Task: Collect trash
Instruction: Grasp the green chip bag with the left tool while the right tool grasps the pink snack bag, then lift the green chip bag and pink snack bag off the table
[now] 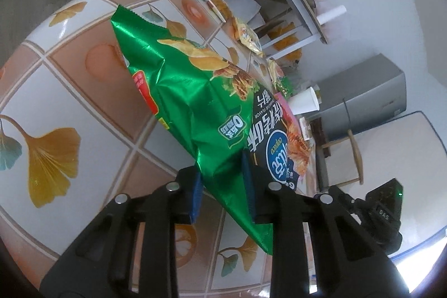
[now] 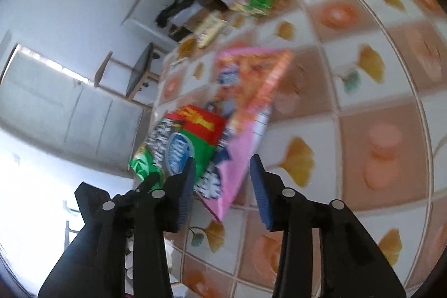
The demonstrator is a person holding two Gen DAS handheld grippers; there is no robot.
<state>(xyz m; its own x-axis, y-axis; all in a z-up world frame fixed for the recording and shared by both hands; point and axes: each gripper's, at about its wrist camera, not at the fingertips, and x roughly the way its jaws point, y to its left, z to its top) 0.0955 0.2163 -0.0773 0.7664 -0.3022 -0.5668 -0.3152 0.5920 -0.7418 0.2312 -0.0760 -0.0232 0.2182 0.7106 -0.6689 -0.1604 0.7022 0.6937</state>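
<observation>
Left wrist view: the left gripper [image 1: 223, 186] clamps a green chip bag [image 1: 192, 102], lifted above the table [image 1: 92, 102] near its edge. Right wrist view, blurred: the right gripper [image 2: 223, 183] stands released around a pink snack bag [image 2: 251, 91] at the table's edge.

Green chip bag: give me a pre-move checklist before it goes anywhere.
1. Left gripper closed on the green chip bag: ok, both pads press its lower edge.
2. Bag lifted off the tiled table: cannot tell; it tilts up, but its far end may touch.
3. Right gripper free: ok, open, with the pink snack bag corner between its fingers, not pinched.
4. Pink bag separate from the green one: not ok, they overlap.
5. White paper cup out of the way: ok, it stands beyond the bags.
6. Trash bin located: cannot tell, none in view.
</observation>
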